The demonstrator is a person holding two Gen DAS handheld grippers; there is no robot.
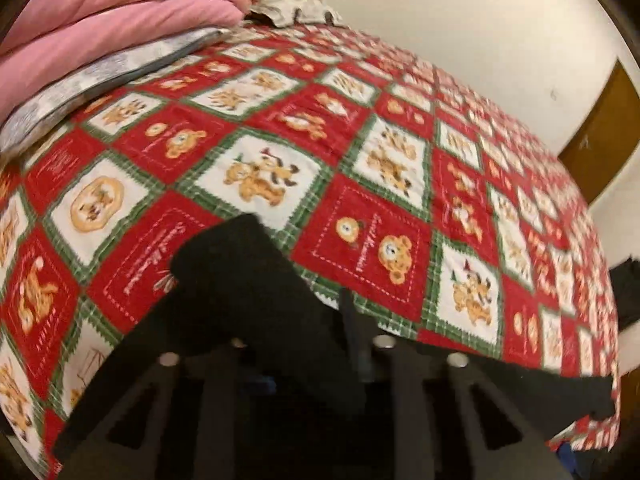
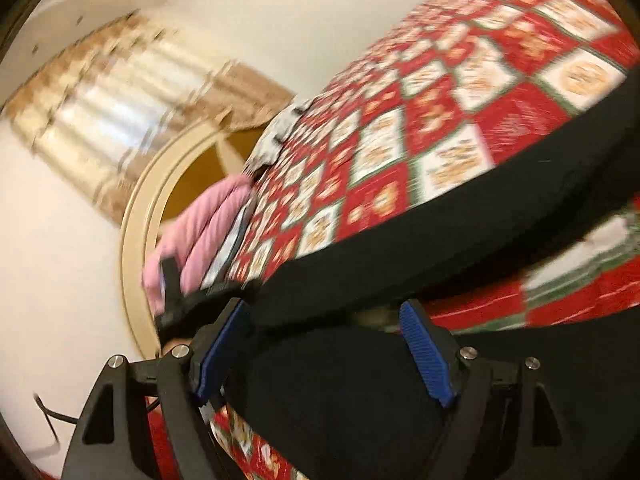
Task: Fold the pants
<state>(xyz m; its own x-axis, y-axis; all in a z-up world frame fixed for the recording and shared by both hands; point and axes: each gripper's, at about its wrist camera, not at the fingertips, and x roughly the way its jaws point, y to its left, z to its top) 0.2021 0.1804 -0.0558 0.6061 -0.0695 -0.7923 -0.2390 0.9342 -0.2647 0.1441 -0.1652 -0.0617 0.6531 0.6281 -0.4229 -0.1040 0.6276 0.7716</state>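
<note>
Black pants (image 1: 256, 320) hide the left tongs' tips; right view is blurred.

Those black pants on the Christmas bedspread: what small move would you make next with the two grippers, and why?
Probably close the right gripper on the black pants. Its blue pads stand apart with the fabric between them, so it grips nothing, while the left gripper looks pinched shut on the pants. Both ends need holding before folding over the bedspread.
</note>
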